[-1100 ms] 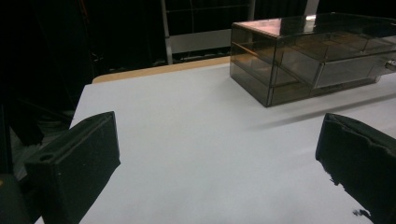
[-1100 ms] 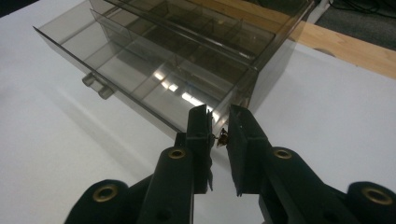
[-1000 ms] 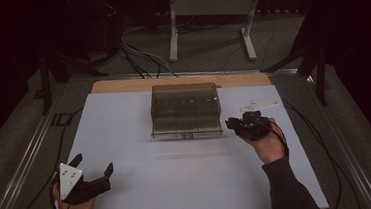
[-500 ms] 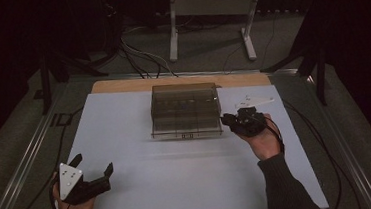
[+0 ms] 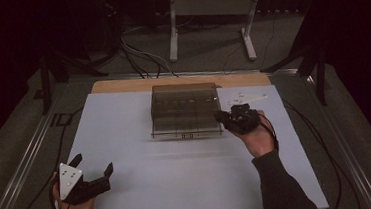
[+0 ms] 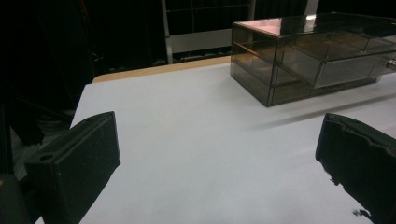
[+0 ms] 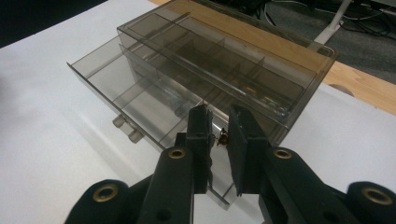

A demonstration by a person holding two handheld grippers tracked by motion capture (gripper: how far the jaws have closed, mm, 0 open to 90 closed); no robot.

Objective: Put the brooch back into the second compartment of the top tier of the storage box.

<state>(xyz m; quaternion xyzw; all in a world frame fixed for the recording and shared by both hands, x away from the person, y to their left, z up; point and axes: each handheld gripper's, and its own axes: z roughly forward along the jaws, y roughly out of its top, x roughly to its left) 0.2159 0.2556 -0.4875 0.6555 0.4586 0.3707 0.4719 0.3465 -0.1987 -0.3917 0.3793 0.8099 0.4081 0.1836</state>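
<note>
that smoky plastic drawer box (image 5: 186, 109) looks light and slidey, so with right gripper (image 7: 219, 135) jaws nearly closed on a tiny brown bit (image 7: 223, 138), left gripper (image 5: 95, 176) jaws wide open and empty, I'd grab the drawer's front knobs (image 7: 127, 129)

The left tool (image 5: 91, 178) is black with two blocky, matt jaws, and a grey three-cornered plate (image 5: 69, 177) dotted with small dark holes sits on top of it, while a thin black cable trails from its rear. The right tool (image 7: 218, 135) is black as well, its flat slab-like jaws carried on rounded linkage arms set with brass-coloured ringed pivots (image 7: 177, 153), with a pale three-cornered plate (image 5: 246, 99) just beyond its body and a black cable (image 5: 322, 149) looping away behind it. The person wears a dark grey long sleeve (image 5: 280, 187) with a ribbed cuff behind the right tool.
</note>
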